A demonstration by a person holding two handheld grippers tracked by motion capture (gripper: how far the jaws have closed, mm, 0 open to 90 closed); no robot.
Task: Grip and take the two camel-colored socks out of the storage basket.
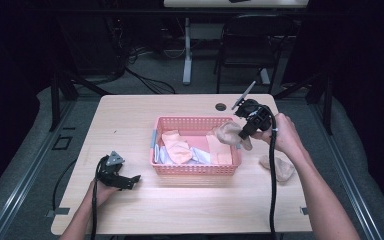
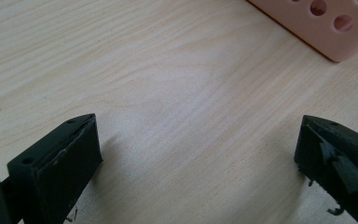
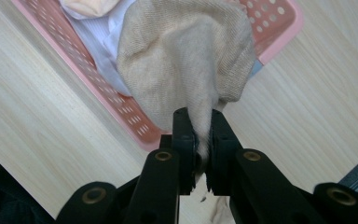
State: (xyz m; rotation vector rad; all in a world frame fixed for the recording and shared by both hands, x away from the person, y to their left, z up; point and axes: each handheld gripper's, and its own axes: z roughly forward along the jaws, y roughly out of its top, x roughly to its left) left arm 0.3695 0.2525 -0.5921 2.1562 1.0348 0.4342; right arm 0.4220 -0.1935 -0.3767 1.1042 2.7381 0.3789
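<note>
Right tool [image 1: 244, 131] raised, clamping sock [image 1: 228, 133]

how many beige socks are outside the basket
2: one beige sock hangs clamped in the right hand-held gripper over the pink basket's right end; another beige sock lies on the table right of it. More may be hidden.

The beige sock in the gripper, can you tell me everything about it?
The beige sock is soft knitted cloth, bunched and dangling. The right gripper pinches a fold of it between shut jaws and holds it in the air over the right end of the pink basket. Only the jaws touch it.
</note>
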